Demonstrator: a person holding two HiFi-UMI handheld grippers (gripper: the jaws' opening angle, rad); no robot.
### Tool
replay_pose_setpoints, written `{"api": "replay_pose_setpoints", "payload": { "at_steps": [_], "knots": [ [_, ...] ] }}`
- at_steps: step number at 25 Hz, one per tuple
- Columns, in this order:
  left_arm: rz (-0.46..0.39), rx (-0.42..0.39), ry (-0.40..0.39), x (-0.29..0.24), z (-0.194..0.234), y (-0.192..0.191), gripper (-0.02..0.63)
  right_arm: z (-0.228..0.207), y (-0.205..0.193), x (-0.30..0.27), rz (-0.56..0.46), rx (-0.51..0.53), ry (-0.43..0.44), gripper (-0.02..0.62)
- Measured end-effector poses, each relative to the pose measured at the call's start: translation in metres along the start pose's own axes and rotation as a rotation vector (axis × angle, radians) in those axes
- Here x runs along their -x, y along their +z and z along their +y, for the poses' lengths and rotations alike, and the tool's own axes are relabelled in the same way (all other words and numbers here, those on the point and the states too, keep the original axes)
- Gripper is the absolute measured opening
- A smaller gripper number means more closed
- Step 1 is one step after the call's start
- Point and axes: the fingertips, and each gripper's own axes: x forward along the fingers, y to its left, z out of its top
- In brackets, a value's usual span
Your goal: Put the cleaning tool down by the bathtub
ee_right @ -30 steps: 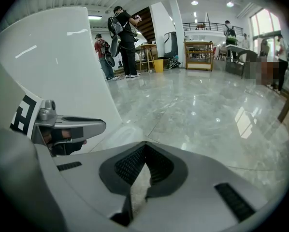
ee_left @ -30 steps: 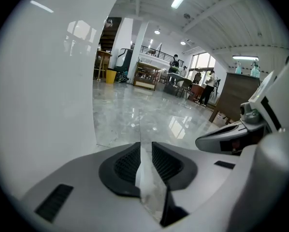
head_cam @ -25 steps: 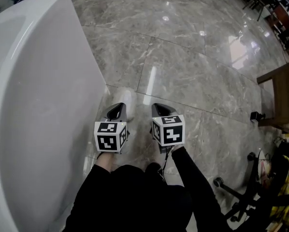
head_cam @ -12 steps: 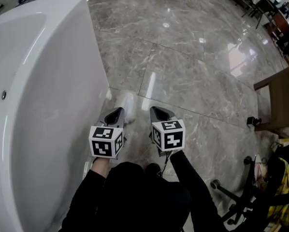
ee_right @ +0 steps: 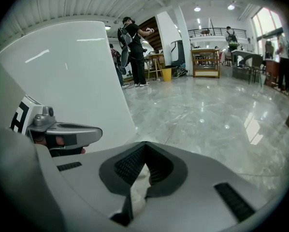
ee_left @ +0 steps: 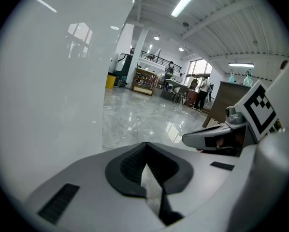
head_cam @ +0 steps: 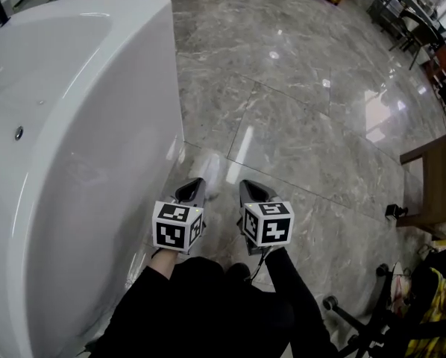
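Observation:
A small whitish cleaning tool [head_cam: 210, 173] lies on the marble floor, close to the foot of the white bathtub [head_cam: 81, 162]. My left gripper [head_cam: 193, 189] hovers just short of it, next to the tub wall [ee_left: 48, 81], with its jaws shut and nothing between them [ee_left: 145, 148]. My right gripper [head_cam: 251, 189] is beside it on the right, jaws also together at the tip [ee_right: 143, 148] and holding nothing. A whitish patch of the tool shows through the gap under the right jaws. Each gripper appears in the other's view: the right gripper [ee_left: 217, 137] and the left gripper [ee_right: 62, 132].
Grey marble floor [head_cam: 305, 125] stretches ahead and to the right. A wooden piece of furniture [head_cam: 435, 174] stands at the right edge, with a wheeled chair base [head_cam: 357, 319] and a yellow bag [head_cam: 441, 304] near my right side. People [ee_right: 132, 47] stand far off behind the tub.
The head view has swung, so more of the tub's inside shows. Both grippers have drifted a little, still side by side. The whitish tool stays on the floor ahead of their tips.

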Motion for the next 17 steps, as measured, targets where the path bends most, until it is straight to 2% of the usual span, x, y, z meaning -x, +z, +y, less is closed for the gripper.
{"api": "replay_pose_setpoints", "payload": {
  "at_steps": [17],
  "knots": [
    [0.003,0.021,0.016,0.003,0.012,0.000,0.008,0.002,-0.001,0.001,0.008,0.023,-0.002,-0.002]
  ]
}}
